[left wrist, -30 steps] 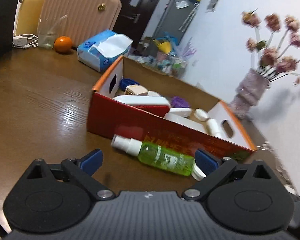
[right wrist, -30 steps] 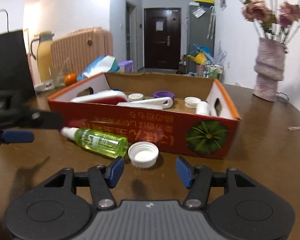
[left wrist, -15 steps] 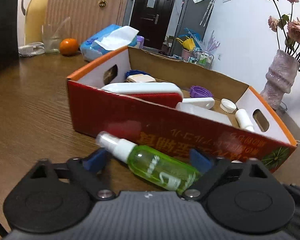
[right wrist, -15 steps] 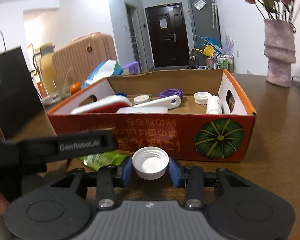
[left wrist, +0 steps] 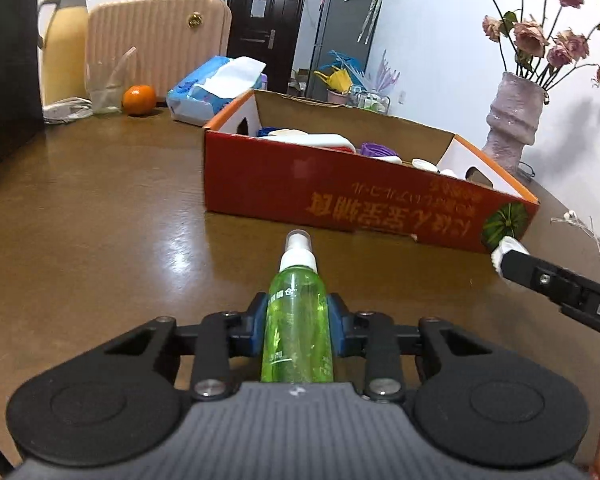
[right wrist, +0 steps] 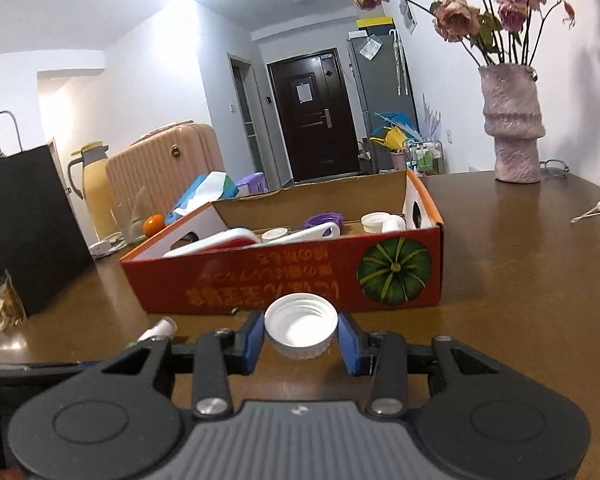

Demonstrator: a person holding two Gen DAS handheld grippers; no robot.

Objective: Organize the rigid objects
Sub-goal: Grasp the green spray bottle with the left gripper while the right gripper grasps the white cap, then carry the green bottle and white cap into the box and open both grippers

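Observation:
My left gripper is shut on a green spray bottle with a white nozzle, held above the table and pointing at the red cardboard box. My right gripper is shut on a white screw cap, open side up, held in front of the box. The box holds several white and purple rigid items. The cap and right gripper also show at the right of the left wrist view. The bottle's nozzle shows low left in the right wrist view.
A vase of dried flowers stands at the back right. A tissue pack, an orange, a glass, a yellow jug and a pink suitcase stand behind the box. A black bag stands at the left.
My left gripper closed on the green bottle and lifted it off the table, nozzle forward. My right gripper closed on the white cap and lifted it.

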